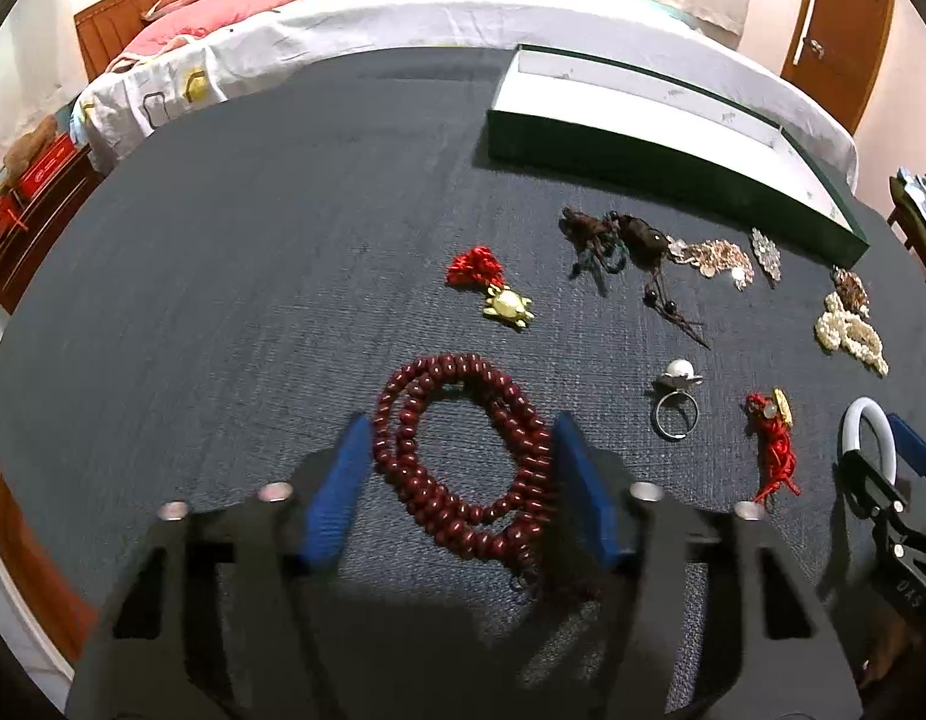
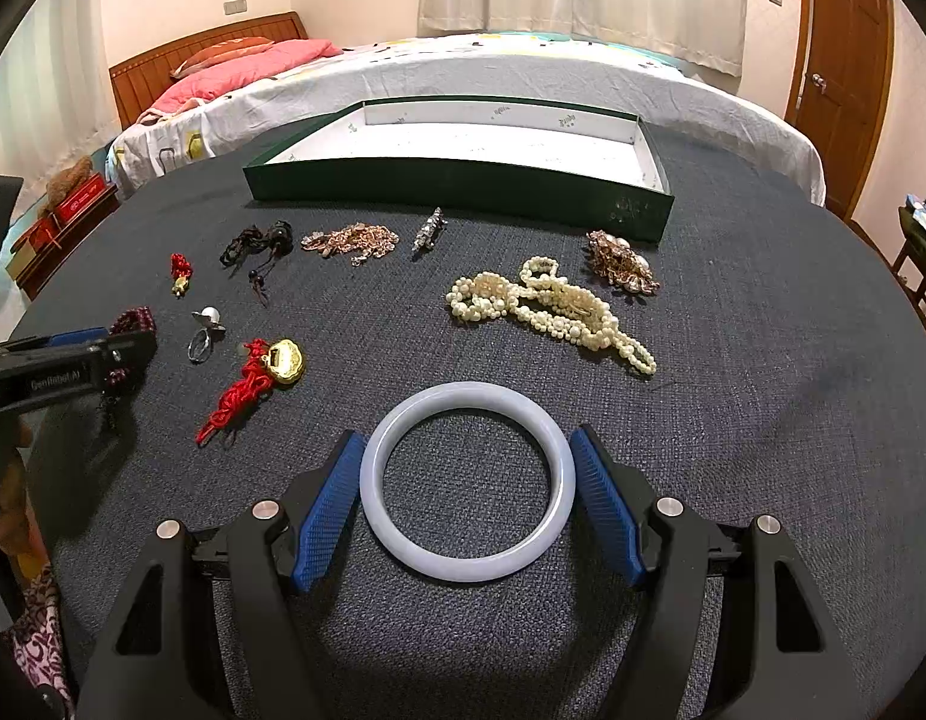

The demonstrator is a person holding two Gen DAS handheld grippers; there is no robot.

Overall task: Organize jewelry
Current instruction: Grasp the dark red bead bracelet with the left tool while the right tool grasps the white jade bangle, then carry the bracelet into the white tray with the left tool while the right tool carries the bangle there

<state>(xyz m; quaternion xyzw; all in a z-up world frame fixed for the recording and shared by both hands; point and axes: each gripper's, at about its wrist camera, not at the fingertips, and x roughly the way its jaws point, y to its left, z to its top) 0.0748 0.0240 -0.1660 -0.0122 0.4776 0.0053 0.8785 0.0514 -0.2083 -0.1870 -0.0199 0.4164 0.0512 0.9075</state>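
Here, on the coarse dark woven cloth (image 2: pixel 763 360), the left gripper (image 1: pixel 457 480) sits with its ribbed blue pads spread wide on either side of a coiled strand of glossy dark-red beads (image 1: pixel 463 450), the right pad touching the coil's outer edge and the left pad just beside it; nothing is clamped. Ahead of this gripper lies a small gold turtle charm (image 1: pixel 509 305) tied to a knotted red cord, and further ahead to its right a tangle of dark brown cord and beads (image 1: pixel 619 240). To its right rests a silver ring (image 1: pixel 676 405) topped by a round pearl, then a red knotted tassel with a shiny gold lock-shaped charm (image 2: pixel 283 360). Further right, the right gripper (image 2: pixel 469 480) is likewise spread wide, its textured blue pads flanking a smooth, pale, milky bangle (image 2: pixel 466 483) that lies flat between them; whether the pads touch its rim I cannot tell. Ahead of that gripper and slightly right sprawls a heap of cream pearl strands (image 2: pixel 547 312), with a bronze-toned cluster brooch (image 2: pixel 622 267) just beyond it. A pinkish chain pile (image 2: pixel 352 242) and a small sparkly clip (image 2: pixel 428 230) lie ahead to the left. Beyond them all stands a shallow rectangular box (image 2: pixel 463 189), dark green outside and white inside.
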